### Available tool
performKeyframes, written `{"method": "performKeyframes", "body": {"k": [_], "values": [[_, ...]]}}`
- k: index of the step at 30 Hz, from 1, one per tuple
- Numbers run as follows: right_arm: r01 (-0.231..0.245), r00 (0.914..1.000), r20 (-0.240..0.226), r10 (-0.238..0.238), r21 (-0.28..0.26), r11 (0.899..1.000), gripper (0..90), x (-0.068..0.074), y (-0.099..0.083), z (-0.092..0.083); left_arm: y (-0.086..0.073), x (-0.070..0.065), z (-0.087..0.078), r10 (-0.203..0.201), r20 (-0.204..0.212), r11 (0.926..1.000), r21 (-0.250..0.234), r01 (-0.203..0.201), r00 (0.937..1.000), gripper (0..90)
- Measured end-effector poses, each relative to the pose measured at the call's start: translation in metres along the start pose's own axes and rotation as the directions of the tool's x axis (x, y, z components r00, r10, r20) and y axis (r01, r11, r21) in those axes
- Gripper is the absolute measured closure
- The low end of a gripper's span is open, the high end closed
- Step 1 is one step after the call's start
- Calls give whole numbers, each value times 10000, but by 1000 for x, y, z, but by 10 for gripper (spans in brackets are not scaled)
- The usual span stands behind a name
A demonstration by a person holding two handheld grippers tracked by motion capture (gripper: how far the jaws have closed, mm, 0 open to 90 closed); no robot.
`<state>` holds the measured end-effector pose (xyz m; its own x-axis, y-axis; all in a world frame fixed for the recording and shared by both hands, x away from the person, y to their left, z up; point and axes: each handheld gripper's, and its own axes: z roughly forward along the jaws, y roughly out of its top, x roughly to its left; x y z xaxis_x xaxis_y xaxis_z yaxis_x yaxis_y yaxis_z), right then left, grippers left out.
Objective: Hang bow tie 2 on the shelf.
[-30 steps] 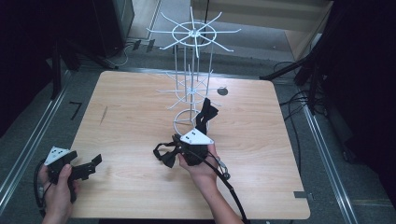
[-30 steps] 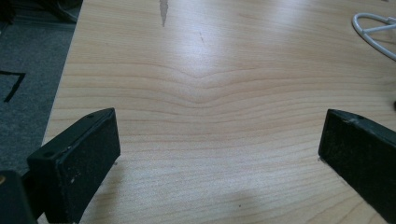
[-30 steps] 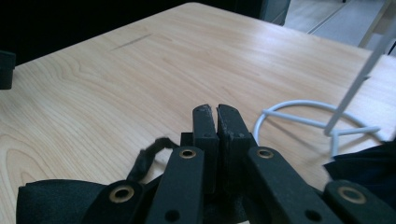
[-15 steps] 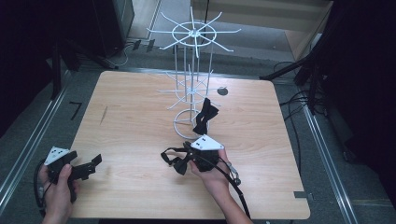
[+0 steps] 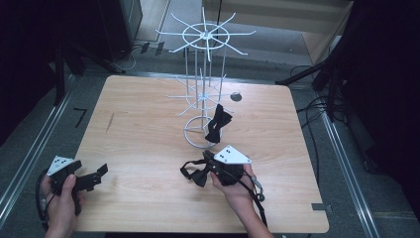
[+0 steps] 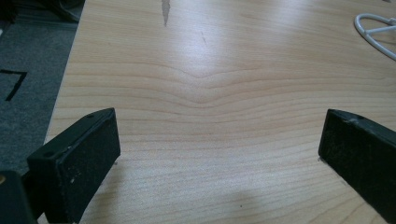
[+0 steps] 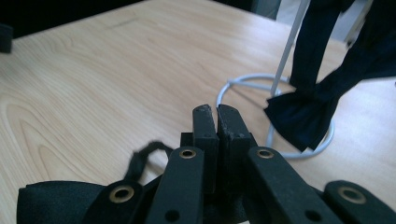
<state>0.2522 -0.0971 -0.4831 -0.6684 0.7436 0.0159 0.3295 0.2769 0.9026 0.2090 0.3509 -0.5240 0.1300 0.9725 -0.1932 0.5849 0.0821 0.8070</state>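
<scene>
So far, one black bow tie (image 5: pixel 218 122) hangs on the white wire display rack (image 5: pixel 203 94), low against the ring base on the side nearest me; I count that one as done. In the right gripper view it (image 7: pixel 303 116) dangles by its strap from a rack arm, the bow just above the base ring (image 7: pixel 238 86).

A second black bow tie (image 5: pixel 195 172) is off the rack. It sits in front of the rack base, on my side, at the tip of my right gripper (image 5: pixel 210 171). That gripper's jaws are clenched together; in the right gripper view they (image 7: pixel 217 123) meet pad to pad, and the tie's strap (image 7: pixel 144 156) loops out beneath them. I judge the tie is pinched by its strap or band, but the exact contact point is hidden under the jaws.

My left gripper (image 5: pixel 94 177) rests well to the left of the rack, near the table's front corner (image 5: pixel 89 218). Its jaws stand wide apart with bare wooden tabletop (image 6: pixel 210 93) between them; it holds nothing.

Left to do, as I judge it: lift the second tie to a free arm of the rack, hook the strap over, let go. Roughly halfway.
</scene>
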Motion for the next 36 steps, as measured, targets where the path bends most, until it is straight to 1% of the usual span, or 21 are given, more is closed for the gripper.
{"method": "performKeyframes", "body": {"k": [3, 6, 8, 10, 14, 19, 23, 25, 26, 27, 30, 32, 35, 36], "values": [[120, 9999, 44, -119, -332, 9994, 884, 0, 10, -7, 0, 0, 0, -5, 13, 10000, -18, 5, 10000, 0], [175, 9998, 65, -172, -540, 9984, 883, 0, 18, -12, 0, 0, 0, -11, 24, 10000, -22, 11, 10000, 0], [258, 9997, 73, -254, -543, 9982, 883, -1, 20, -13, 0, 0, 0, -16, 27, 10000, -28, 16, 10000, 0], [297, 9995, 60, -295, -396, 9988, 882, -3, 19, -12, 0, 0, 0, -10, 28, 10000, -32, 10, 10000, 0], [178, 9998, 57, -177, -42, 9998, 882, -6, 8, -10, 0, 0, 0, -24, 43, 10000, -31, 24, 10000, 0], [-38, 9999, 125, 34, 309, 9995, 882, -13, -9, -12, 0, 0, 0, -19, 25, 10000, -21, 19, 10000, 0], [-169, 9998, 149, 164, 329, 9993, 882, -17, -12, -17, 0, 0, 0, -2, 7, 10000, -20, 2, 10000, 0], [-267, 9996, 130, 261, 505, 9984, 882, -16, -17, -18, 0, 0, 0, -21, -1, 10000, -23, 21, 10000, 0], [-168, 9998, 142, 158, 717, 9973, 881, -16, -22, -17, 0, 0, 0, -19, 5, 10000, -21, 19, 10000, 0], [-163, 9998, 130, 152, 855, 9962, 881, -16, -26, -17, 0, 0, 0, -29, 18, 10000, -33, 29, 10000, 0], [-773, 9970, 72, 770, 1290, 9886, 880, -20, -40, -15, 0, 0, 0, -22, 27, 10000, -11, 22, 10000, 0], [-979, 9952, 123, 972, 1510, 9837, 877, -22, -46, -14, 0, 0, 0, -31, 35, 10000, -43, 32, 10000, 0], [-1060, 9943, 114, 1056, 1739, 9790, 866, -22, -51, -13, 0, 0, 0, -31, 46, 10000, -25, 31, 10000, 0], [-1118, 9936, 65, 1126, 1910, 9752, 853, -22, -55, -12, 0, 0, 0, -35, 49, 10000, -20, 35, 10000, 0]]}}
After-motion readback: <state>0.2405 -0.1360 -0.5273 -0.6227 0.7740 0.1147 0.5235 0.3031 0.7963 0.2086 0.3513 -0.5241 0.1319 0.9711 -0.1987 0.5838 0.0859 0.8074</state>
